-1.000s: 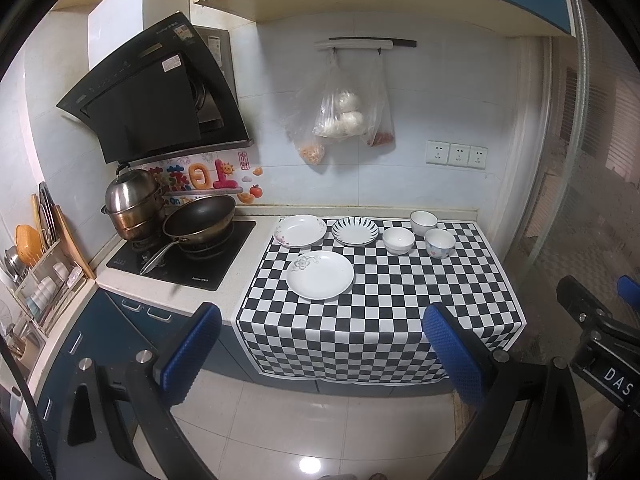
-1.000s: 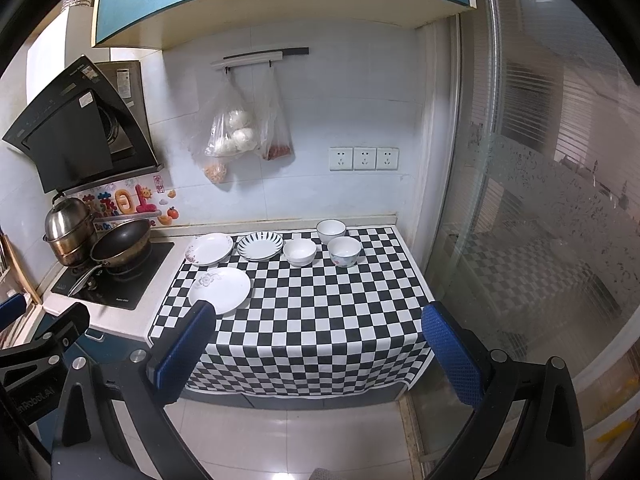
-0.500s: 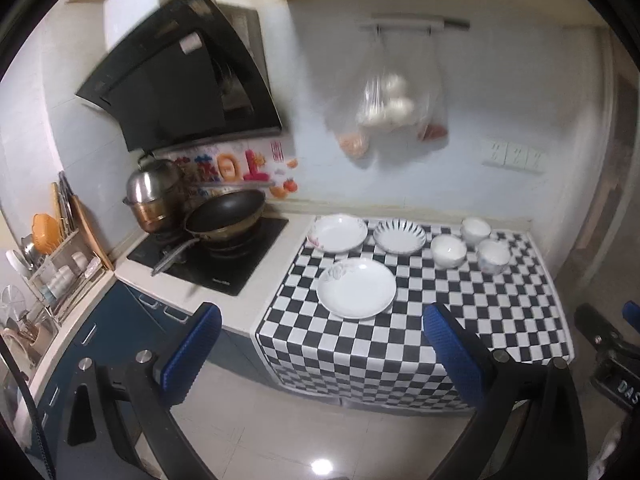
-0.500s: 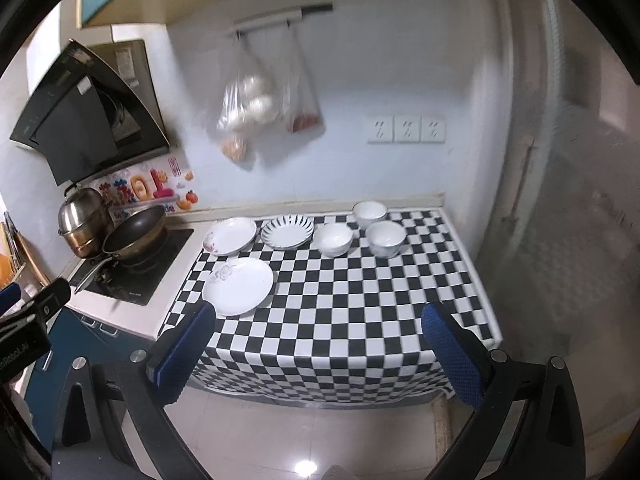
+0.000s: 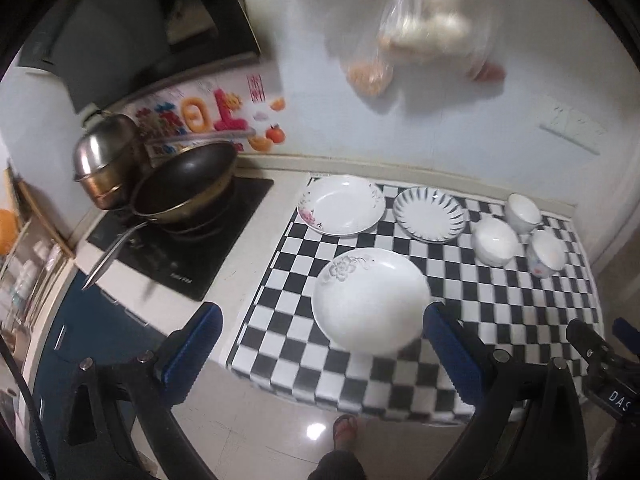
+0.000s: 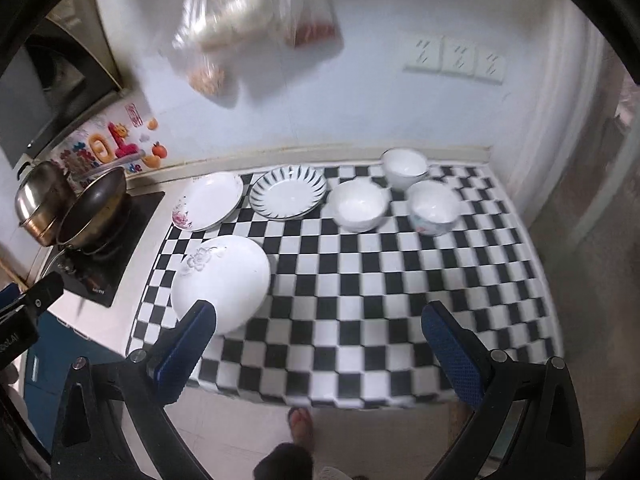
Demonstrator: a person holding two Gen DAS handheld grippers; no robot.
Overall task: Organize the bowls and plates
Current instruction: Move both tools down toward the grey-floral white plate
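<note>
Right gripper (image 6: 318, 344) hovers over the worktop's (image 6: 400, 280) near edge, fingers (image 6: 452, 348) spread wide with nothing between them. Large plate (image 6: 224, 280) lies front left, partly behind the left finger. Behind it: floral plate (image 6: 208, 200), then striped plate (image 6: 288, 192) just beside. Three bowls (image 6: 358, 206) cluster to the right. Wok (image 6: 92, 204) and pot (image 6: 38, 200) stand far left. View is blurred.

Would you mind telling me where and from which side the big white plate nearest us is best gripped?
Probably the near rim of the big white plate, approached from the front counter edge. It lies flat and alone on the checkered cloth, with that rim closest to the open left tool; the other dishes sit behind it.
</note>
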